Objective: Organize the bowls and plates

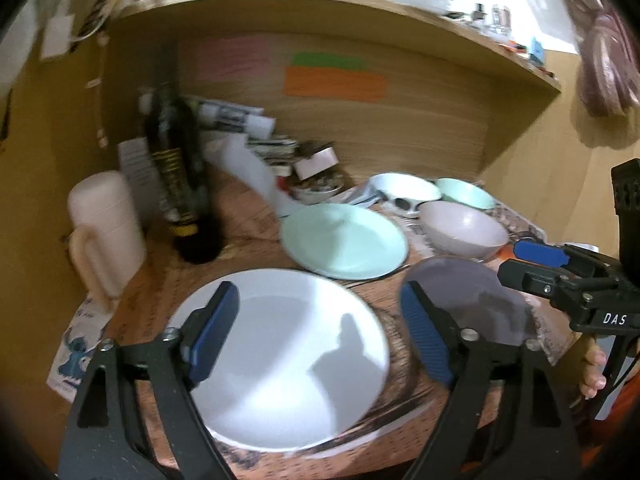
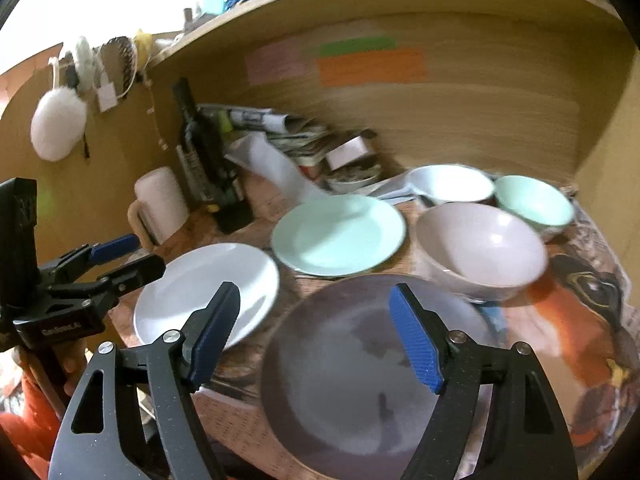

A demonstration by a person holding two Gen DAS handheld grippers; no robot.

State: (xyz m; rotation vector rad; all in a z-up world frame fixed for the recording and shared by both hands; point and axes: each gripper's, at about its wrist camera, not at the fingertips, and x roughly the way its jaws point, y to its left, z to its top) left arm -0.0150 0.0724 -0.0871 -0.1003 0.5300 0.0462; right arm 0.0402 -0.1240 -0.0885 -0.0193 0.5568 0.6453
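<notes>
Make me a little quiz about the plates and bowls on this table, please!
1. How many bowls are there?
2. True or false: the left gripper is squeezing the white plate.
3. Which plate lies below the right gripper: A mint, B grey, C white?

Key:
1. Three: white bowl, mint bowl, pale pink bowl.
2. False; its jaws stand apart with nothing between them.
3. B, the grey plate.
</notes>
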